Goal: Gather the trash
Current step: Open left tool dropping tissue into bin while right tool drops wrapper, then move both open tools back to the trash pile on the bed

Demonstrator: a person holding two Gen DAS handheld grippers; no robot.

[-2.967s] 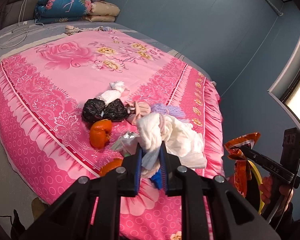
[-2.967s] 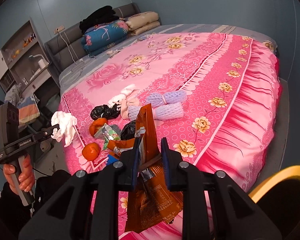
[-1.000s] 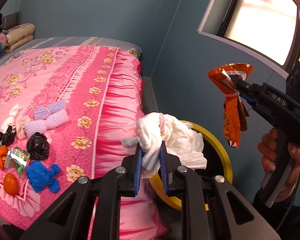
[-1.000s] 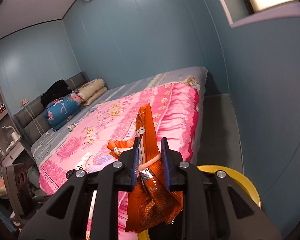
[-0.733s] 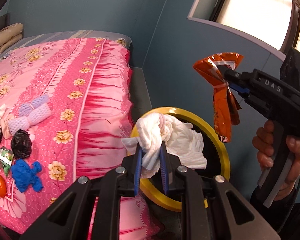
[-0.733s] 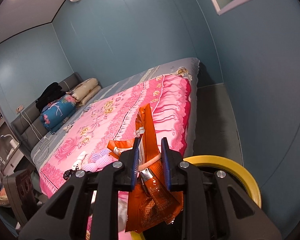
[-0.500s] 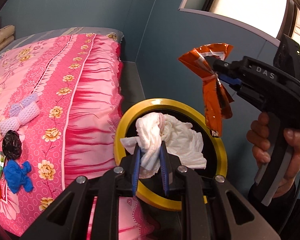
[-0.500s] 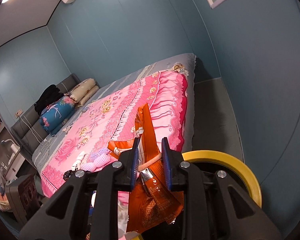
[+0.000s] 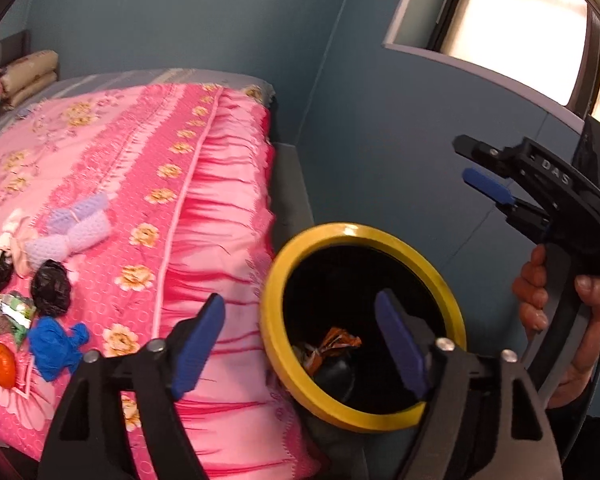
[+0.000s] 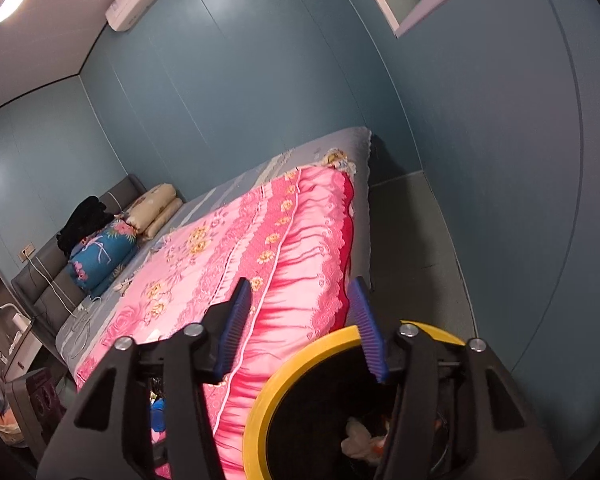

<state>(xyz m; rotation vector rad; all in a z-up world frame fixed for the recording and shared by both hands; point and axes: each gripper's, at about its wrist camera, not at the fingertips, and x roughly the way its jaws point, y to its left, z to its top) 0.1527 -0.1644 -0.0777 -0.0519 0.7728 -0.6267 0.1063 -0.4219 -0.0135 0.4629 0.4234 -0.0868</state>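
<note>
Now the bed fills the left wrist view from 9 to 11 o'clock, the yellow-rimmed bin sits just beside its foot, near centre. Both the left gripper and right gripper hang spread and empty above it. An orange wrapper lies inside. Next, swing back toward 8 o'clock, where the blue wad and black bag wait, and pinch each one squarely.

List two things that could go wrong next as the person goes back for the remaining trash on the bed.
1. The blue bag, black bag and orange pieces lie close together, so the left hand-held gripper might catch two at once and drop one.
2. The yellow-rimmed bin stands tight against the bedspread; a swinging hand-held gripper could knock it.
</note>
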